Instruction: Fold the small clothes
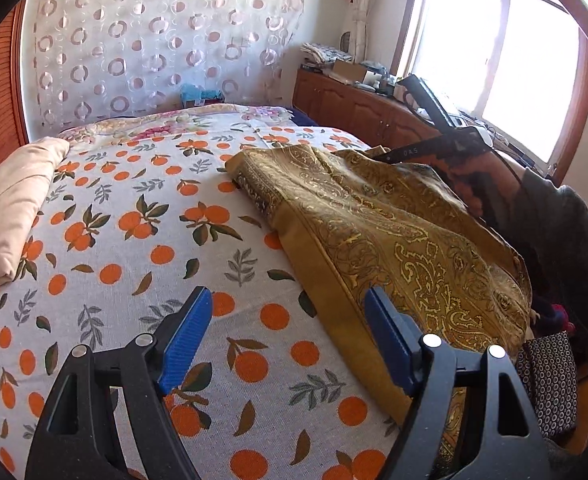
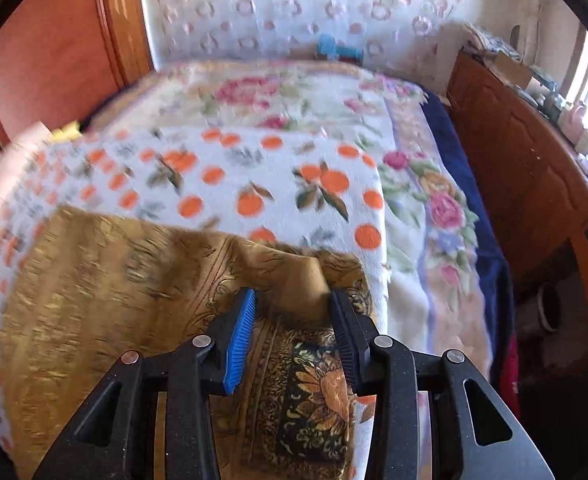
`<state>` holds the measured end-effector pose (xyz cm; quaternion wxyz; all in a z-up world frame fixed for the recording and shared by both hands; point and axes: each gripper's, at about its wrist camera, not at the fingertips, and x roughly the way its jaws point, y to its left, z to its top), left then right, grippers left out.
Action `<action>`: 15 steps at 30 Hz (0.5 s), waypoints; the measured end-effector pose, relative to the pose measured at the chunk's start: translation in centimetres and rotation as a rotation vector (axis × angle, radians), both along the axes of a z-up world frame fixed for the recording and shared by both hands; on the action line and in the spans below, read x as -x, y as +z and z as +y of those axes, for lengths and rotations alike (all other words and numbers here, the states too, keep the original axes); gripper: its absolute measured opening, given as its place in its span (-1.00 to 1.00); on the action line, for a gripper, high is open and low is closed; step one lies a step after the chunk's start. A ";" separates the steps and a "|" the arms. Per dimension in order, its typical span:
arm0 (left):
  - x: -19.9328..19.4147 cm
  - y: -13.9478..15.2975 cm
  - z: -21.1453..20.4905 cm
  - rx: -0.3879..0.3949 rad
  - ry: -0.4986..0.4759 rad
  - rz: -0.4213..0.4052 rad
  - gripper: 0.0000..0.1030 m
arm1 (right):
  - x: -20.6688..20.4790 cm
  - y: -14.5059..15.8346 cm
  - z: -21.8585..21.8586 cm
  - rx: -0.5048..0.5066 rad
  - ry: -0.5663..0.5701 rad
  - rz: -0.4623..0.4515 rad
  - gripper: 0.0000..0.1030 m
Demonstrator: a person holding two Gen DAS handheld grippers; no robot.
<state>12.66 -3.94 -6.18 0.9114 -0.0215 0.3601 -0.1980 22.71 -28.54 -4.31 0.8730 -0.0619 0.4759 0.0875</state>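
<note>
Gold paisley cloth (image 1: 394, 216) lies partly folded on the bed (image 1: 141, 240), toward its right side, over the orange-print sheet (image 1: 229, 292). Left claw (image 1: 287, 336) is released, pads spread wide, hovering above bare sheet with the cloth's plain edge just beside its right pad. Right claw (image 2: 291, 312) is half-spread over the cloth's near corner; a raised fold sits between the pads, nothing pinched. Right wrist view is motion-blurred. Folded beige fabric (image 1: 9, 216) sits at the bed's left edge. Dark patterned item (image 1: 550, 384) lies beside the cloth, lower right.
</note>
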 end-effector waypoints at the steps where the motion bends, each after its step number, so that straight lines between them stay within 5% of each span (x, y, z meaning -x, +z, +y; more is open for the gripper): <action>1: 0.0 -0.2 0.1 0.002 -0.001 0.005 0.53 | -0.2 -0.2 0.0 -0.002 0.002 0.013 -0.22; 6: 0.0 -0.7 -0.1 0.004 -0.008 0.019 0.53 | -0.7 -0.6 0.2 0.015 0.013 0.032 -0.26; 7: 0.0 -0.7 -0.2 0.000 -0.011 0.019 0.53 | -0.6 -0.6 0.3 0.013 0.022 0.029 -0.73; 8: 0.1 -0.8 -0.3 -0.004 -0.014 0.018 0.53 | -0.9 -0.2 0.6 0.010 0.043 0.023 -0.91; 12: 0.2 -0.7 -0.5 -0.009 -0.019 0.012 0.53 | 0.4 3.7 0.4 0.034 0.014 -0.143 -0.91; 15: 0.2 -0.8 -1.0 -0.011 -0.025 0.016 0.53 | 1.4 6.5 -0.7 0.099 -0.153 -0.292 -0.87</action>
